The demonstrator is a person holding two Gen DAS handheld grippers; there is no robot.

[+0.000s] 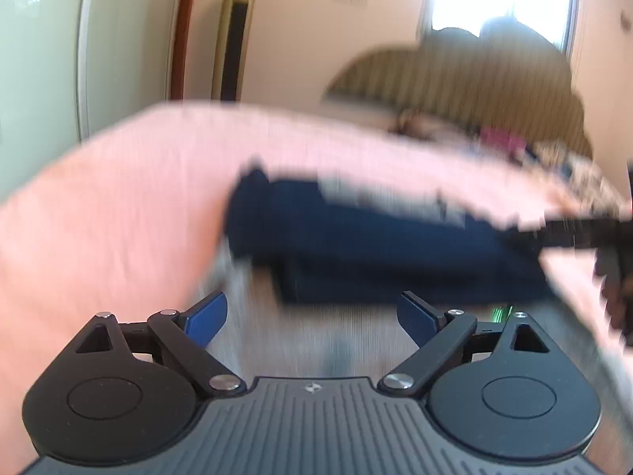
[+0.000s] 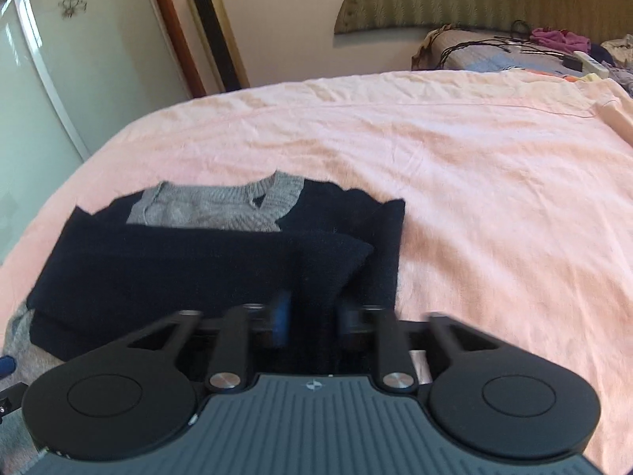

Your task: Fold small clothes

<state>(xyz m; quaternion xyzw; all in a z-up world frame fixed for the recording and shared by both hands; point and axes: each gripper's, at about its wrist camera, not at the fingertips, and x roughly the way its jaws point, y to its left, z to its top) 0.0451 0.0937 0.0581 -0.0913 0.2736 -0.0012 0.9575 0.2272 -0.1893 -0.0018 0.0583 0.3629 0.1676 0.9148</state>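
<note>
My left wrist camera sits low and close over the pink-sheeted bed, facing the padded olive headboard. My right wrist camera looks the same way from nearby; both share the navy and grey knitted sweater.

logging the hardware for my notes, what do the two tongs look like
Both the left tongs and right tongs look alike: matte black linkage arms with silver pivot screws, blue finger pads, two round black discs, and a ribbed grey body bearing a small logo. No cables or sleeves show.
</note>
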